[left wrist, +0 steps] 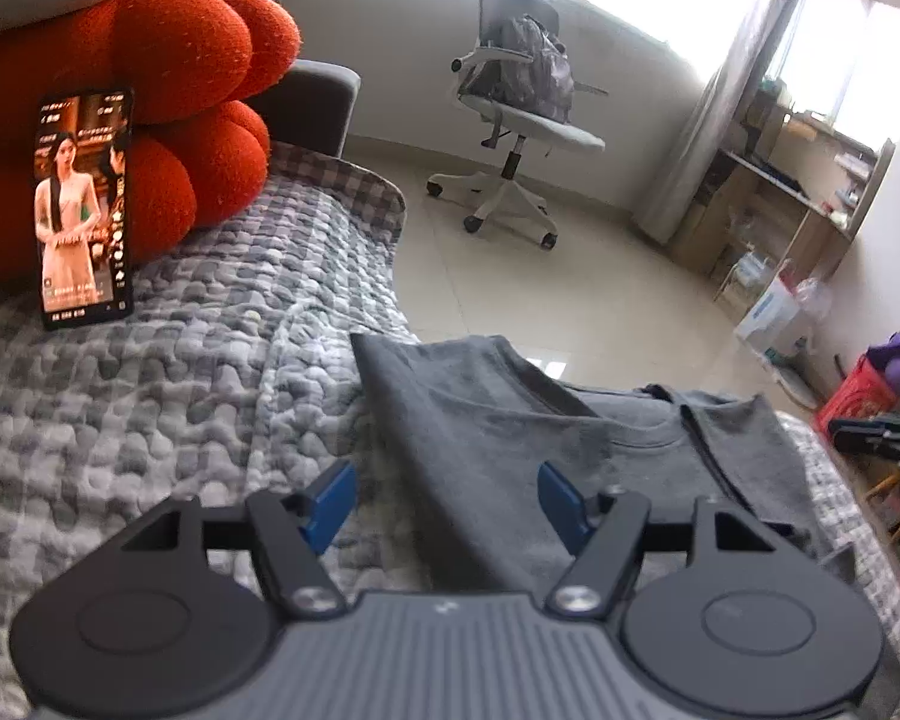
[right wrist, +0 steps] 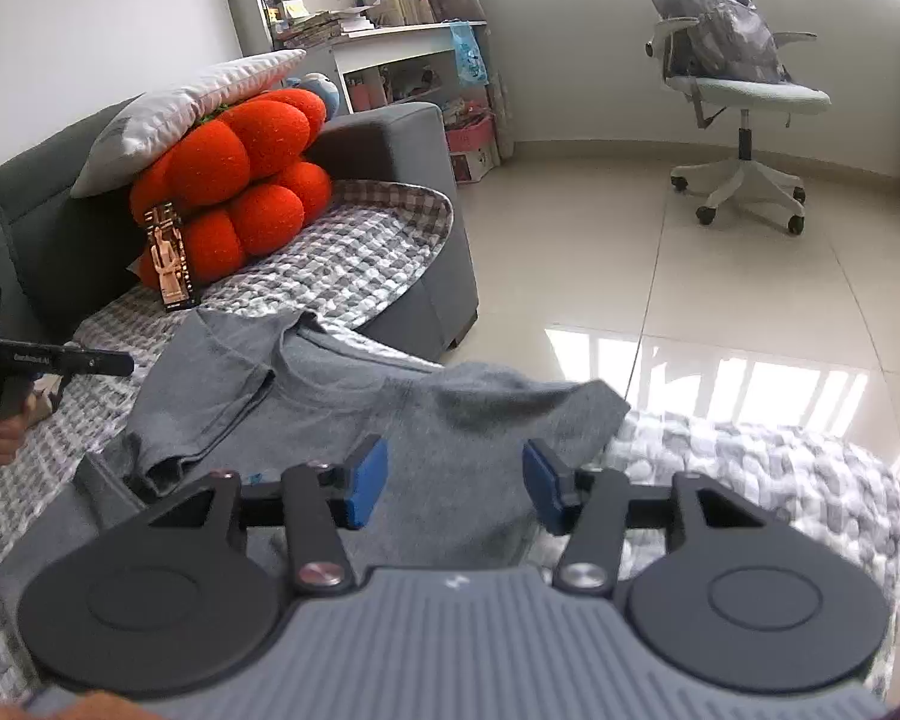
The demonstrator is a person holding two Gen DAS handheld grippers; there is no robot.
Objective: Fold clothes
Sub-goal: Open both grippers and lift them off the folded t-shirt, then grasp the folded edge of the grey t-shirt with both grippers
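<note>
A: We start at the left gripper (left wrist: 447, 501). Its blue pads (left wrist: 330, 504) stand apart with nothing between them, so we read it as released. Directly ahead of it and just below lies the grey T-shirt (left wrist: 510, 438), spread on the checked quilt (left wrist: 150, 408).

B: And the right gripper (right wrist: 453, 489)?

A: Released too, with its pads (right wrist: 366, 483) parted over bare cloth. The T-shirt (right wrist: 390, 414) runs forward and to the left from this claw. One sleeve (right wrist: 198, 396) is already turned in over the body, on the left gripper's side. The other sleeve (right wrist: 546, 408) still lies out flat, just ahead and to the right of the right claw.

B: Which relation governs the coming move?

A: We judge it to be the unfolded sleeve: it is nearest the right gripper, reaching away toward the quilt's edge, and folding it would mean carrying it leftward across the shirt's long axis, which runs from the collar (right wrist: 306, 360), far ahead, back toward us.

B: What remains unclear?

A: The hem is hidden beneath both gripper bodies, so we cannot tell how the lower shirt lies. The person's hand (right wrist: 0, 426) is cut off at the far left of the right wrist view. Beyond the shirt, a phone (left wrist: 84, 210) leans on orange cushions (left wrist: 198, 90).
</note>
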